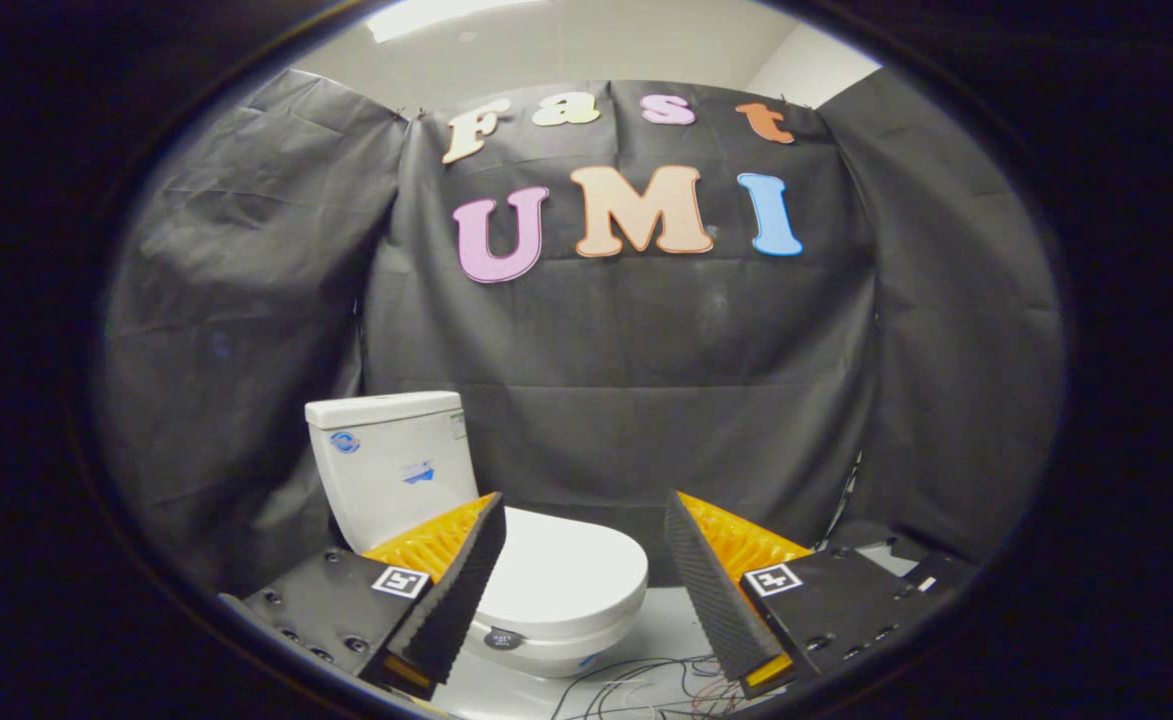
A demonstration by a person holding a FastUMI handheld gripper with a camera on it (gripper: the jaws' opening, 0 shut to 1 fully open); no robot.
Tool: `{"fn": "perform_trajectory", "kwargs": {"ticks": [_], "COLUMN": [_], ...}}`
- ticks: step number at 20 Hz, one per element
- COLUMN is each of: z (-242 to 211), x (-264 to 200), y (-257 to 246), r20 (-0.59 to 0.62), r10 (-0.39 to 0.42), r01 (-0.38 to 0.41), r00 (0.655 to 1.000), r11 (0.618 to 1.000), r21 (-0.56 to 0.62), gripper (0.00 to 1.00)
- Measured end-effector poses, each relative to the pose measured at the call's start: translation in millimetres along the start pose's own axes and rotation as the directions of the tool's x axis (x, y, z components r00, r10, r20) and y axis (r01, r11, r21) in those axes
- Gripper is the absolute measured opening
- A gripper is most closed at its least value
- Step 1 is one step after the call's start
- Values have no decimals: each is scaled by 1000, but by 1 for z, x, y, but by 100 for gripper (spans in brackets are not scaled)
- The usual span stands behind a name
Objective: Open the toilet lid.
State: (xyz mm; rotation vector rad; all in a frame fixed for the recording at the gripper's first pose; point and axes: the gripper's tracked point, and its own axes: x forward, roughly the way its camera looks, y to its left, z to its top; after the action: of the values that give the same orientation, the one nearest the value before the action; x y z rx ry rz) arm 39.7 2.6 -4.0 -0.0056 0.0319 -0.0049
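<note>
Gripper view: the gripper [584, 520] has its fingers spread wide, holding nothing. Loose wires [646, 685] lie on the floor [671, 625] between them. Just ahead, partly behind the left finger, the toilet [546, 600] has its lid [571, 575] down. Its tank [391, 465] stands against the cloth wall [646, 400].
</note>
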Motion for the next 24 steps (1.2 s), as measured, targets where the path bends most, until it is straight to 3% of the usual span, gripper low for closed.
{"fn": "perform_trajectory", "kwargs": {"ticks": [4,6,11,14,18,21,24], "z": [4,17,0,-26,-69,-103,-130], "x": [21,36,50,46,33,25,23], "y": [9,28,79,134,152,156,149], "r20": [16,68,57,25,-42,-108,-129], "r10": [12,64,87,169,151,131,61], "r01": [-11,-62,-88,-170,-154,-135,-59], "r00": [1000,996,995,985,988,986,990], "r11": [999,998,996,985,985,990,998], "r21": [-51,-27,3,30,-78,-29,21], "gripper": [98,98,98,98,98,99,99]}}
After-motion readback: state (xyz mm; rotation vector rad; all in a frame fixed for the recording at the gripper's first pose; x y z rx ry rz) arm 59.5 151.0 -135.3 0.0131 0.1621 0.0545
